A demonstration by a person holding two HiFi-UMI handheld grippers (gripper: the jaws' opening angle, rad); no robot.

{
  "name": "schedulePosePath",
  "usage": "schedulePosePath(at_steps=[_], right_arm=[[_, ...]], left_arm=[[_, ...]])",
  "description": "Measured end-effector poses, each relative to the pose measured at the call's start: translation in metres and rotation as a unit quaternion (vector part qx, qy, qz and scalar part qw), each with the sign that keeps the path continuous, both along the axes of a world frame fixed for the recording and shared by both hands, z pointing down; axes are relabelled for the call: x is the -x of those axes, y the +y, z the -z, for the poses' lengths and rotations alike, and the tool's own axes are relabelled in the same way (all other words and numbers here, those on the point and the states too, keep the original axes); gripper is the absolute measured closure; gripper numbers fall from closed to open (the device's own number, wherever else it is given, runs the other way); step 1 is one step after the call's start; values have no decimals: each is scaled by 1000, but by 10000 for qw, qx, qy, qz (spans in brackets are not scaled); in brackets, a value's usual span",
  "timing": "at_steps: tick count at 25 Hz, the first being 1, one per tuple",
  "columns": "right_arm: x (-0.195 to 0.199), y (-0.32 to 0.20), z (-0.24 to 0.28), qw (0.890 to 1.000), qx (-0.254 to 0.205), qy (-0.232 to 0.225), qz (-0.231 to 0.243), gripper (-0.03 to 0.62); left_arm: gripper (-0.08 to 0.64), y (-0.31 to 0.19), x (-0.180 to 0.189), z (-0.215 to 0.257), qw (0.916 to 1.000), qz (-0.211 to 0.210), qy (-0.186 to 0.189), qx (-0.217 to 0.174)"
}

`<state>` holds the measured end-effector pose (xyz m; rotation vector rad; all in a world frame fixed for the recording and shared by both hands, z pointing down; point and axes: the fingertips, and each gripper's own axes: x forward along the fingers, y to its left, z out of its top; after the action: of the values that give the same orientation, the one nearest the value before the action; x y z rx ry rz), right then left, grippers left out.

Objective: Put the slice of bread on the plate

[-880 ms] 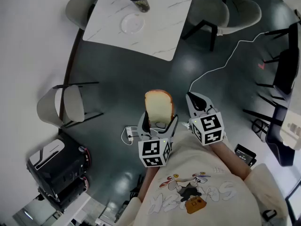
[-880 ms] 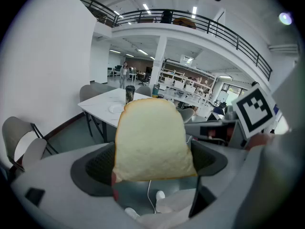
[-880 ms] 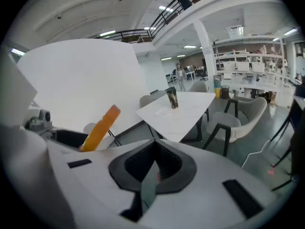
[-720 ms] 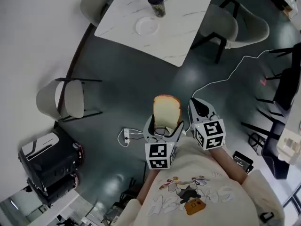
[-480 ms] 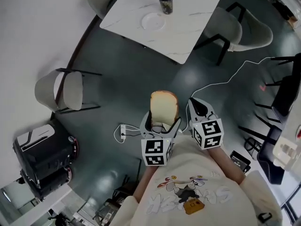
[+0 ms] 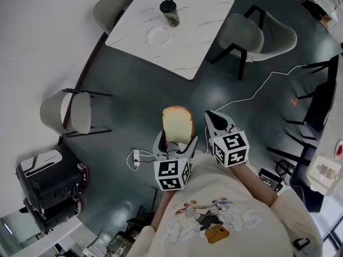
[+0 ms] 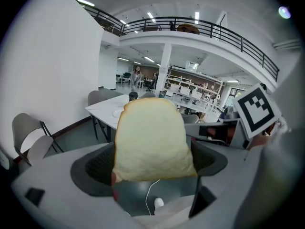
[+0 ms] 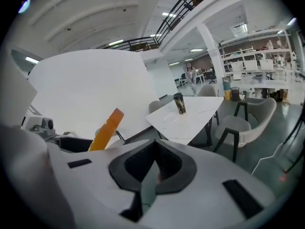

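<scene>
My left gripper (image 6: pixel 176 142) holds the slice of bread (image 6: pixel 177 123) upright, jaws wide and clamped on its lower sides. My right gripper (image 6: pixel 216 123) rides just beside it, jaws together and empty. The plate (image 6: pixel 159 35) sits on the white table (image 6: pixel 198 31), well apart from me. I judge the carry and set-down are not yet done.

L tongs (image 6: pixel 177 141) clamp bread slice (image 6: pixel 177 122); R tongs (image 6: pixel 212 116) shut, both angled down.

We find the slice of bread (image 6: pixel 177 123) upright between the left gripper's (image 6: pixel 177 141) jaws, the right gripper (image 6: pixel 216 121) beside it; well ahead, the plate (image 6: pixel 159 35) lies on the table (image 6: pixel 187 47), the cup (image 6: pixel 170 12) behind it.
</scene>
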<state>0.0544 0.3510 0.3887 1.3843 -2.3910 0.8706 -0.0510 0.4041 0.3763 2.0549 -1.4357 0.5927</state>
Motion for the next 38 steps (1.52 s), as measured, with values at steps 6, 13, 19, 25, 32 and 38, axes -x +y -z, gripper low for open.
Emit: schedulePosePath(at_steps=[6,13,19,25,32,38], right_arm=[[-36,7,-10,9997,-8,54,219,590],[-49,13,-12,9989,17,105,455,589],[-50,-6,-18,9991,39,224,371,589],[-25,-35,-23,9990,83,281,351,589],[18,-93,-18,9992,48,311,253,589],[57,-144,-12,9990,34,430,79,589]], left_arm=[[54,7,-22,-10,9989,459,-61,-21],[54,1,-37,-3,9981,609,-83,-103],[54,-26,-32,-6,9984,531,-102,-149],[54,-58,-6,-10,9989,473,-23,-72],[54,-119,29,-1,9993,332,17,-187],[54,-172,65,2,9996,113,152,-201]])
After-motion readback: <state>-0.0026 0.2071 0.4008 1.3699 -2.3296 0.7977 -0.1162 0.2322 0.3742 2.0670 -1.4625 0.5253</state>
